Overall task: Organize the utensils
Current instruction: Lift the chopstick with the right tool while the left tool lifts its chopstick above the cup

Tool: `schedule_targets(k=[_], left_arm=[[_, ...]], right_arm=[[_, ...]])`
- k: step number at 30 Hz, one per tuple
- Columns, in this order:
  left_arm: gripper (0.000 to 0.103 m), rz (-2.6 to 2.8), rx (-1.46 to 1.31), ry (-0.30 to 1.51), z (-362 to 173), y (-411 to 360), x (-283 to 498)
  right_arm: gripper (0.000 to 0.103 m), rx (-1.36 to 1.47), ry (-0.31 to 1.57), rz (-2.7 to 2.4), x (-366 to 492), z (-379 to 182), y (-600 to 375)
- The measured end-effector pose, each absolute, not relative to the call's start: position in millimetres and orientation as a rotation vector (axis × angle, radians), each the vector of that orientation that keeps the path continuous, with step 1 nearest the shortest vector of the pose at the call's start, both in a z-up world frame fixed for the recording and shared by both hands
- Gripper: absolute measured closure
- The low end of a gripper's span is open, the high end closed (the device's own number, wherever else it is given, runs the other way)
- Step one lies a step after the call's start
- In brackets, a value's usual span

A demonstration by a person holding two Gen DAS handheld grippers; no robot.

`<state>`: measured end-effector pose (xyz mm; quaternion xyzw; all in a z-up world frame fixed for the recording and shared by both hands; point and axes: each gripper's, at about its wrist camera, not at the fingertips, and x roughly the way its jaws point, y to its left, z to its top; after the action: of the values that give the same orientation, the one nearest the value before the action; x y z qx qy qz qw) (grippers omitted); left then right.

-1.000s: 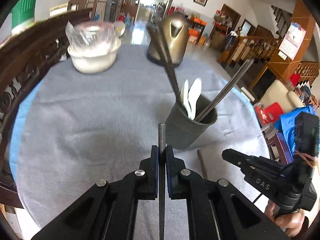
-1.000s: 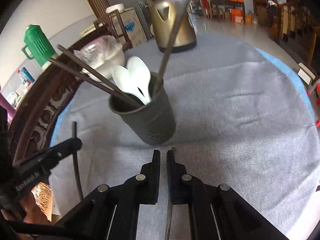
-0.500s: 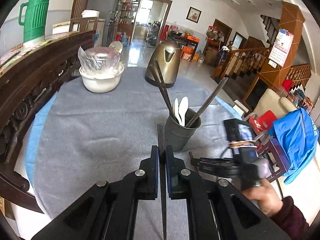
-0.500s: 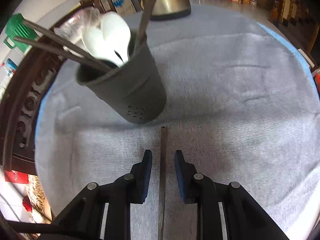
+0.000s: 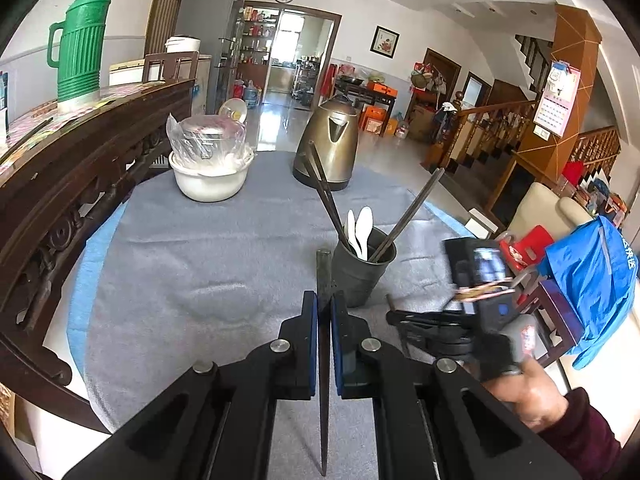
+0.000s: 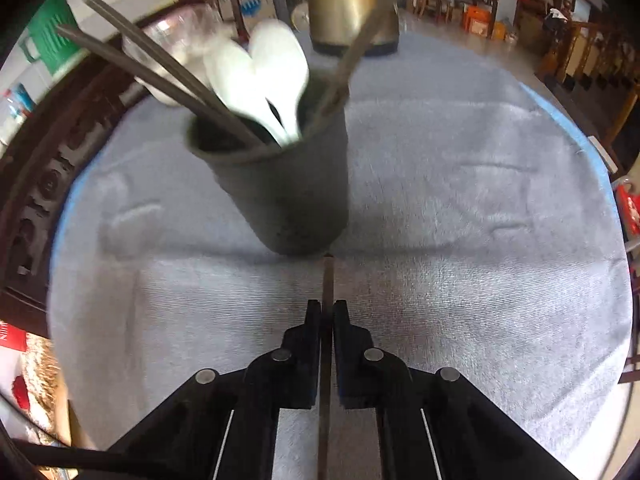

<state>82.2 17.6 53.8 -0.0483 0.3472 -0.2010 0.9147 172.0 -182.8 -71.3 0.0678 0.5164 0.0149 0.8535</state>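
Observation:
A dark grey utensil cup (image 5: 362,272) (image 6: 280,196) stands on the grey cloth, holding several dark chopsticks (image 5: 326,200) and two white spoons (image 5: 360,228) (image 6: 260,76). My left gripper (image 5: 324,300) is shut on a dark chopstick (image 5: 323,272), held above the table just left of the cup. My right gripper (image 6: 327,308) is shut on another dark chopstick (image 6: 328,280) that lies on the cloth, its tip at the cup's base. The right gripper also shows in the left wrist view (image 5: 394,316), low at the right of the cup.
A bronze kettle (image 5: 330,144) and a white bowl with a plastic-wrapped container (image 5: 210,160) stand at the far side of the round table (image 5: 180,248). A carved wooden rail (image 5: 60,184) runs along the left. A green thermos (image 5: 80,44) stands beyond it.
My right gripper was open around the chopstick on the cloth and has shut on it. My left gripper has drawn back and up with its chopstick.

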Motion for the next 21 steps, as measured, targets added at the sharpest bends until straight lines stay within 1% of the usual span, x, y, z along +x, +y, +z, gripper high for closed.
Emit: schedule_targets(k=[7,16,21], left_arm=[[0.096,-0.391,-0.081,0.697,59,13,77],[0.096,-0.378,-0.073,0.685,66,10,75],[0.096,-0.366,-0.059,0.667,73,8,74]], right_arm=[[0.097,0.179,0.914,0.095,127,-21,-192],[0.097,0.240,0.705,0.131,92,37,-192],[0.097,0.261,0.607,0.138,80,58,-193]])
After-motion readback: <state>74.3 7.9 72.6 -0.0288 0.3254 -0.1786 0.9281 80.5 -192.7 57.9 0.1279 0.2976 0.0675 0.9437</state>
